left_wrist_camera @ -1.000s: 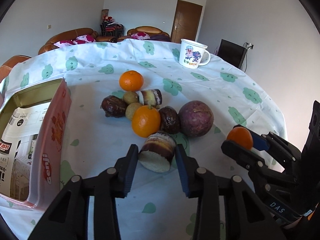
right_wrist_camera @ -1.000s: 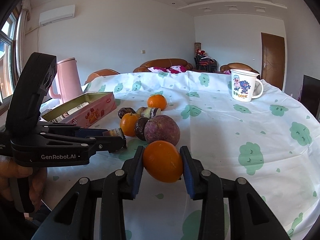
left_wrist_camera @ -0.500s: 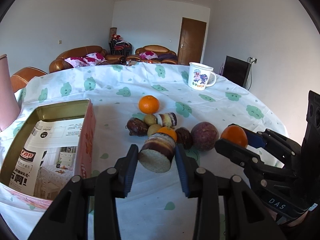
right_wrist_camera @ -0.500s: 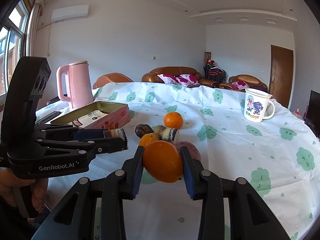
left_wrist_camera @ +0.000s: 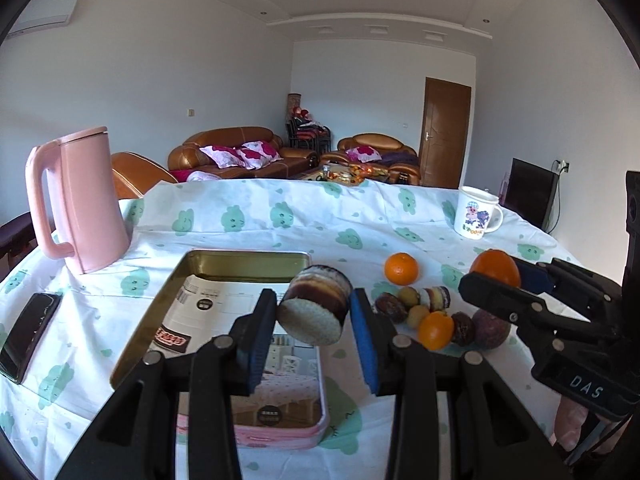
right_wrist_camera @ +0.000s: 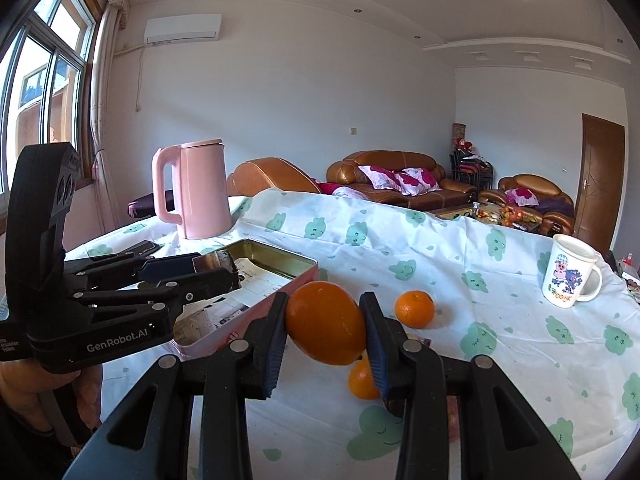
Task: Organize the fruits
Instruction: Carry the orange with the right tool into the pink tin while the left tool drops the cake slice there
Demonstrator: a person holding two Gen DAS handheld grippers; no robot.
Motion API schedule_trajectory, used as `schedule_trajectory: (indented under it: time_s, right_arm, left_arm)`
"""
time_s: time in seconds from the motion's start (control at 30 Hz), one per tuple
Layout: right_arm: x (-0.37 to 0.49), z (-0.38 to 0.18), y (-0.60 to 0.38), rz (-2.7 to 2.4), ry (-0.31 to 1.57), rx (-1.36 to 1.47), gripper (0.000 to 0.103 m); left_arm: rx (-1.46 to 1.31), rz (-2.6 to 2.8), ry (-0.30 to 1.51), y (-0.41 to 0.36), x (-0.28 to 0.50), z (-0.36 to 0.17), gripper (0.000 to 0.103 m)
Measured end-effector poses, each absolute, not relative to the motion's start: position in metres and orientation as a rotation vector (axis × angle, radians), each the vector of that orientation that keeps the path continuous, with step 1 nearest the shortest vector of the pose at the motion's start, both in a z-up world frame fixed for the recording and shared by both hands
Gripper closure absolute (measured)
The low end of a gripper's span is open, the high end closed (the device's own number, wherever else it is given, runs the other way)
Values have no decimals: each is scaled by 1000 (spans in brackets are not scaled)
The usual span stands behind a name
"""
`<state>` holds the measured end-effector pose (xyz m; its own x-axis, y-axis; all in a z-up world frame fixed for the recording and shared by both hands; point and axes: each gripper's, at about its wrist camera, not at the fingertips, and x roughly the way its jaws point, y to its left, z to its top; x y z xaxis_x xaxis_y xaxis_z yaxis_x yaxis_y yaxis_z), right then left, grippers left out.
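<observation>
My left gripper (left_wrist_camera: 314, 316) is shut on a brown sugarcane piece (left_wrist_camera: 316, 304) and holds it in the air over the right edge of the open pink tin box (left_wrist_camera: 244, 266). My right gripper (right_wrist_camera: 326, 322) is shut on a large orange (right_wrist_camera: 326, 322), lifted above the table; it also shows in the left wrist view (left_wrist_camera: 496, 270). On the table remain a pile of fruit: two oranges (left_wrist_camera: 401, 268), (left_wrist_camera: 436, 330), a purple passion fruit (left_wrist_camera: 490, 328), dark fruits (left_wrist_camera: 390, 307), small longans (left_wrist_camera: 408, 295) and another sugarcane piece (left_wrist_camera: 436, 298).
A pink kettle (left_wrist_camera: 78, 200) stands at the back left beside the tin. A black phone (left_wrist_camera: 28, 334) lies at the left table edge. A white cartoon mug (left_wrist_camera: 476, 216) stands at the back right. The tin holds a printed paper sheet (left_wrist_camera: 208, 312).
Both grippers rose from the table with their fruit and swung left. The left gripper now holds the sugarcane piece over the tin; the fruit pile has shifted to the right of view.
</observation>
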<state>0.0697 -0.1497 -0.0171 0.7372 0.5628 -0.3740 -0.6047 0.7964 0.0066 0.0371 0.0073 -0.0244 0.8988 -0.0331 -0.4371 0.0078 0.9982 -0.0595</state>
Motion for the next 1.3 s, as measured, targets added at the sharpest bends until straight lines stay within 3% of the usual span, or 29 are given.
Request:
schedule_trajectory:
  time_s: [1.3]
  right_arm:
    - [129,-54,-19,792,554,-227,65]
  left_arm:
    - [-100,118,566,92,77,-49,64]
